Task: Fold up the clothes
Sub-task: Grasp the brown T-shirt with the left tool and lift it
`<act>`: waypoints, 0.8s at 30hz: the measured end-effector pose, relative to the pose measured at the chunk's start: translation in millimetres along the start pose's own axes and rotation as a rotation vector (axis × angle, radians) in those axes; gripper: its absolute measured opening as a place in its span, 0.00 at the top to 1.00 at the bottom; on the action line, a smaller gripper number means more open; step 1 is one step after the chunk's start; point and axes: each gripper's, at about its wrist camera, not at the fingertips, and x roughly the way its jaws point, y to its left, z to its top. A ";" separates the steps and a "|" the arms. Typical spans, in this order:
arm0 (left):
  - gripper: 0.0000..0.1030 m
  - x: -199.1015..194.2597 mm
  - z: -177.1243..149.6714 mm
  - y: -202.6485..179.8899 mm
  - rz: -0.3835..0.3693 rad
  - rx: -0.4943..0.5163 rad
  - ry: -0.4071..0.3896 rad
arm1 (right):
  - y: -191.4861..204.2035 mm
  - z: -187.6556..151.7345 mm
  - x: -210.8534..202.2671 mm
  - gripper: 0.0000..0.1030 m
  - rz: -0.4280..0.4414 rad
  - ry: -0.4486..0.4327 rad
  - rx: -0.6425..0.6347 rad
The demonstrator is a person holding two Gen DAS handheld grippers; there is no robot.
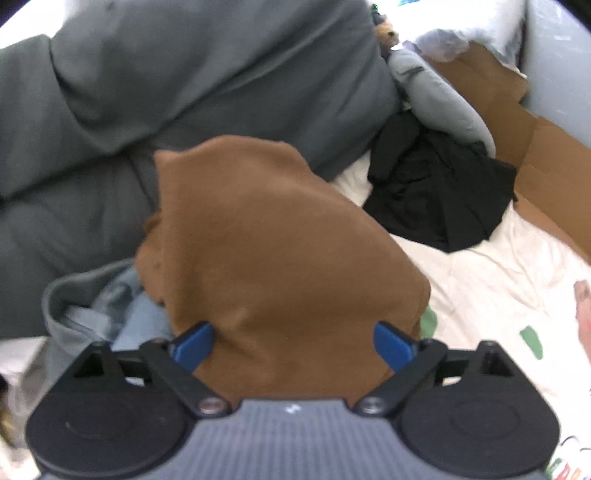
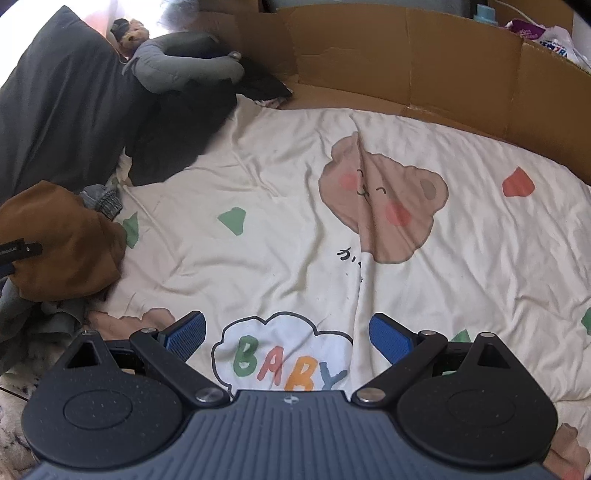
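Note:
A brown garment [image 1: 266, 240] lies bunched on the bed and fills the middle of the left wrist view. My left gripper [image 1: 293, 339] is open, its blue fingers [image 1: 194, 345] wide apart with the brown cloth spread between them. From the right wrist the same brown garment [image 2: 62, 236] shows at the far left, with a dark piece of the left gripper over it. My right gripper [image 2: 288, 332] is open and holds nothing, hovering over the cream printed sheet [image 2: 258, 258]. A black garment [image 1: 439, 188] lies crumpled beyond the brown one.
A large grey duvet [image 1: 147, 92] is piled behind the brown garment. Light blue and grey clothes [image 1: 125, 314] sit at the left. A grey neck pillow [image 2: 177, 70] and a small teddy bear [image 2: 133, 35] lie at the far corner. A cardboard wall [image 2: 406, 55] borders the bed.

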 end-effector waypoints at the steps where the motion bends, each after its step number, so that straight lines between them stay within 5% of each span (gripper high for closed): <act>1: 0.11 4.9 0.8 0.3 -0.018 0.009 -0.005 | 1.1 0.0 -0.1 0.05 -0.002 -0.002 -0.007; 3: 0.21 11.1 1.7 0.1 -0.048 0.014 -0.004 | 3.1 0.8 0.4 0.05 -0.005 -0.005 -0.016; 7: 0.73 14.8 2.1 -1.4 -0.098 -0.005 0.025 | 6.6 4.9 -2.1 0.05 0.001 -0.023 0.001; 13: 0.86 12.0 0.0 -11.1 -0.175 -0.007 0.034 | 24.9 12.0 -1.3 0.05 0.029 -0.042 -0.018; 24: 0.90 -29.2 -5.3 -56.9 -0.374 0.101 0.016 | 43.7 11.0 -9.8 0.05 0.070 -0.048 -0.046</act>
